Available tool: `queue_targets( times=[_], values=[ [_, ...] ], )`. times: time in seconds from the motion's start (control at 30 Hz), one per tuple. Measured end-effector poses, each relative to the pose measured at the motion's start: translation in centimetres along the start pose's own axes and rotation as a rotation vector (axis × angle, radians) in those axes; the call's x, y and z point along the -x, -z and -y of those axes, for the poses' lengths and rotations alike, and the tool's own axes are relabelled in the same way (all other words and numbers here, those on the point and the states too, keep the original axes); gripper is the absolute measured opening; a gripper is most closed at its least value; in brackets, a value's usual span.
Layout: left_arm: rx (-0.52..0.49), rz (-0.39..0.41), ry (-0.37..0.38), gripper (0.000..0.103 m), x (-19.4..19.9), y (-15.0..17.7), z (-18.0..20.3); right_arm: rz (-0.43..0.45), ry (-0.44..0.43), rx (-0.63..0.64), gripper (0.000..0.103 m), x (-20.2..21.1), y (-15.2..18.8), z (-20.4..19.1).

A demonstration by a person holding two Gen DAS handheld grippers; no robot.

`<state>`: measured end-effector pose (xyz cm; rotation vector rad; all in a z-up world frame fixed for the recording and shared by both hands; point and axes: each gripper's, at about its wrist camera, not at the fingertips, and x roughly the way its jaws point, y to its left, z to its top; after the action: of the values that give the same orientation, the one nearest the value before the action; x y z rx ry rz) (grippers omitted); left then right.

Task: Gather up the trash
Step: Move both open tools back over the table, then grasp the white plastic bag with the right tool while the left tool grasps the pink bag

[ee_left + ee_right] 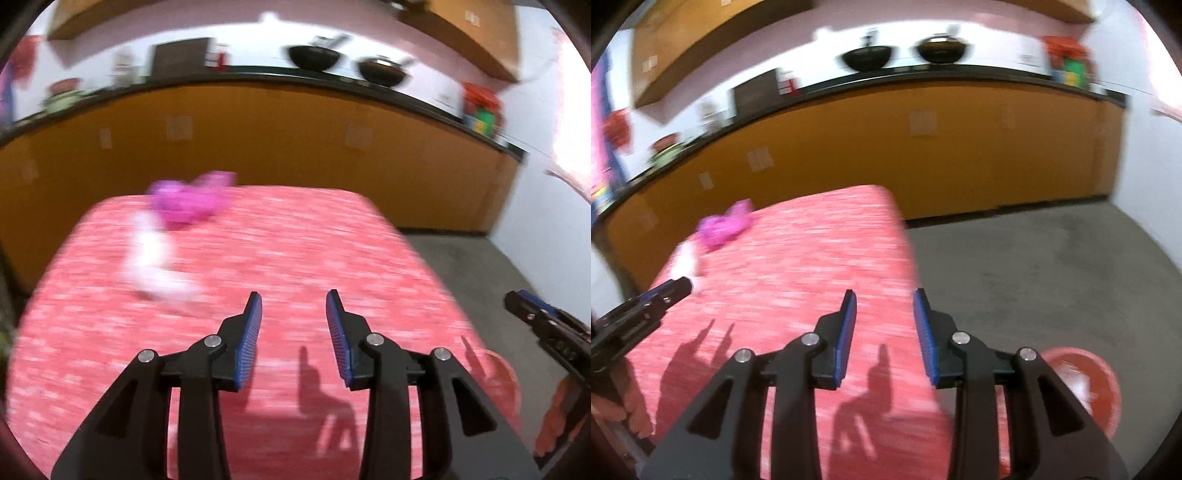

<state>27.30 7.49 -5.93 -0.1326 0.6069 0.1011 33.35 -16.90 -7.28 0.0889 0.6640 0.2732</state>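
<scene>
Both jaws wide open and empty, so best to ease the left gripper [294,301] over the white scrap [149,258], then drop into red bin [1097,373]

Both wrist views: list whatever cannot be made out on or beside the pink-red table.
- White item, left wrist view: motion blur smears it; paper or plastic, cannot tell.
- Magenta crumpled item, both views: blurred; bag or wrapper unclear.
- Red round bin, right wrist view: the right gripper covers its left side; contents a white blur.
- Same bin, left wrist view: the pink-red table hides most of it.
</scene>
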Motion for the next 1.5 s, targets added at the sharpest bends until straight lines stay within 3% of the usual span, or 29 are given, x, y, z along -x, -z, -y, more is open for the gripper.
queue_targets(
  times=[0.13,0.33,0.5,0.57,0.67,0.7,0.73,0.83,0.93,1.17,1.4,1.5],
  values=[
    [0.074,0.018,-0.116,0.039,0.8,-0.1,-7.1,-0.043,-0.153,0.082,0.033,-2.8,-0.5,-9.3],
    [0.149,0.023,-0.227,0.039,0.5,-0.1,-14.3,-0.112,-0.272,0.194,0.036,-7.1,0.0,-19.6],
    [0.161,0.01,-0.25,0.046,-0.6,-0.1,-17.1,-0.156,-0.309,0.209,0.052,-10.3,-0.2,-23.1],
    [0.173,0.005,-0.247,0.047,-1.0,-0.3,-18.0,-0.183,-0.309,0.219,0.053,-11.6,-0.4,-23.9],
    [0.191,0.001,-0.237,0.048,-2.0,-1.1,-18.6,-0.225,-0.31,0.208,0.053,-13.6,-0.3,-24.4],
    [0.188,0.002,-0.237,0.048,-2.3,-1.4,-18.6,-0.254,-0.322,0.191,0.044,-14.4,-0.4,-24.5],
    [0.182,0.002,-0.237,0.05,-2.8,-1.9,-18.5,-0.279,-0.328,0.177,0.025,-14.9,-0.4,-24.3],
    [0.172,-0.001,-0.221,0.054,-4.3,-3.0,-18.0,-0.31,-0.348,0.151,0.006,-15.6,-0.4,-23.4],
    [0.138,-0.006,-0.206,0.057,-6.4,-4.4,-16.9,-0.287,-0.319,0.137,0.005,-15.1,-0.7,-21.3],
    [0.084,-0.016,-0.198,0.065,-11.1,-7.2,-13.7,-0.221,-0.153,0.094,0.005,-13.5,-1.6,-13.8],
    [0.116,-0.065,-0.209,0.065,-14.8,-8.9,-13.5,-0.218,-0.114,0.055,0.005,-12.6,-1.5,-10.0],
    [0.129,-0.109,-0.187,0.034,-15.7,-8.8,-13.8,-0.212,-0.102,0.047,0.005,-12.2,-1.4,-9.7]
  ],
)
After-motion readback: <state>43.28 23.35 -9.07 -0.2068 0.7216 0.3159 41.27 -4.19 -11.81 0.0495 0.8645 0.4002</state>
